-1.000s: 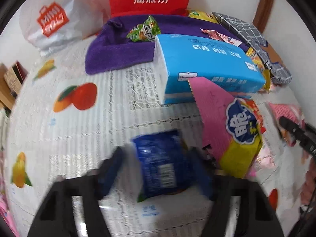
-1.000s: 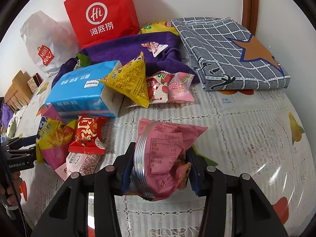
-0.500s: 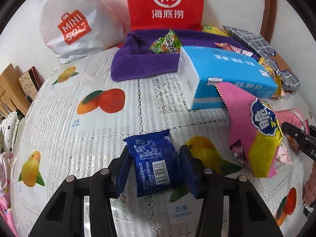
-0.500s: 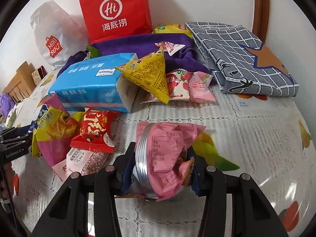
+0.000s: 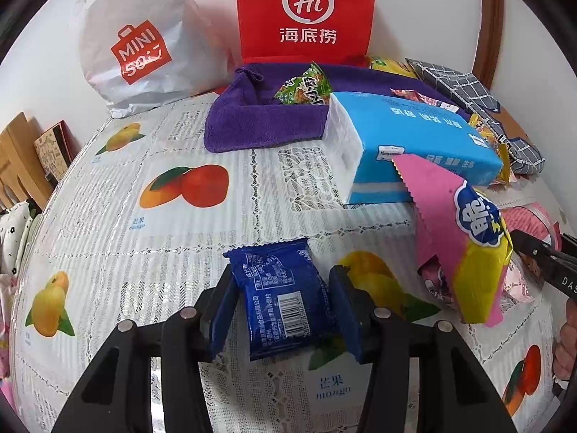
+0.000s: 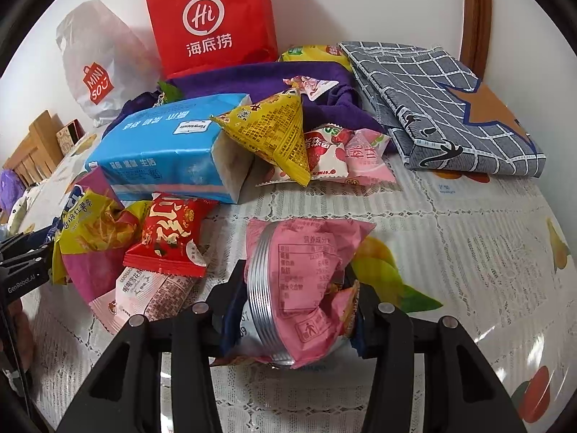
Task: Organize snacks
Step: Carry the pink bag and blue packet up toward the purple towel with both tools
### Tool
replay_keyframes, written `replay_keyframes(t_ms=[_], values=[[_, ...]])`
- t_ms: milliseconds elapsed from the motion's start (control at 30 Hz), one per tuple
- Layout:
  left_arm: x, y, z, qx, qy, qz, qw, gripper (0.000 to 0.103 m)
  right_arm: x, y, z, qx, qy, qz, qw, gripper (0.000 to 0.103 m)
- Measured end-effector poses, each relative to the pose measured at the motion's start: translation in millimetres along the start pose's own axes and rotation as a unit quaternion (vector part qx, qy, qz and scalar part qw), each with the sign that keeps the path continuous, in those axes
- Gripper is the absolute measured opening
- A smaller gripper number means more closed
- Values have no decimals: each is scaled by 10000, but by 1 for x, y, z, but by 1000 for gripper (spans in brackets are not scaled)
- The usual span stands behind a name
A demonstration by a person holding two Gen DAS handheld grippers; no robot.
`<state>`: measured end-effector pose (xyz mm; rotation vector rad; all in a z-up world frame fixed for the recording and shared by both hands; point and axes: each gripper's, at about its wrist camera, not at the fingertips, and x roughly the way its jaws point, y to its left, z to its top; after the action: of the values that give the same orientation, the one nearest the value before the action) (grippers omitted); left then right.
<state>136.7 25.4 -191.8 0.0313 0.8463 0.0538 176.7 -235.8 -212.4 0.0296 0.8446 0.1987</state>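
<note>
Lowered: glossy blue packet (image 5: 277,294), tablecloth (image 5: 108,216).

A crumpled pink snack packet (image 6: 303,285) is clamped between the two fingers of the right gripper (image 6: 294,310), above the fruit-printed tablecloth (image 6: 468,252). Ahead and to the left of the fingers, a red snack packet (image 6: 167,238) is seen lying on a pale pink packet (image 6: 151,288), with a yellow-and-pink chip bag (image 6: 93,238) just beside them and the left gripper (image 6: 21,259) at the far left edge. Further ahead, a blue tissue pack (image 6: 173,151) is touched by a yellow triangular packet (image 6: 274,133), and a folded grey checked cloth (image 6: 443,108) is located ahead to the right.
</note>
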Motion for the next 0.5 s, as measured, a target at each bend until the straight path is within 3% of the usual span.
replay_keyframes(t_ms=[300,500], values=[[-1,-2,0,25,-10,-9,10000,47,0,1,1,-33,2,29,10000,51],[-4,-5,0,150,71,-90,9998,44,-6,-12,0,281,-112,231,9993,44]])
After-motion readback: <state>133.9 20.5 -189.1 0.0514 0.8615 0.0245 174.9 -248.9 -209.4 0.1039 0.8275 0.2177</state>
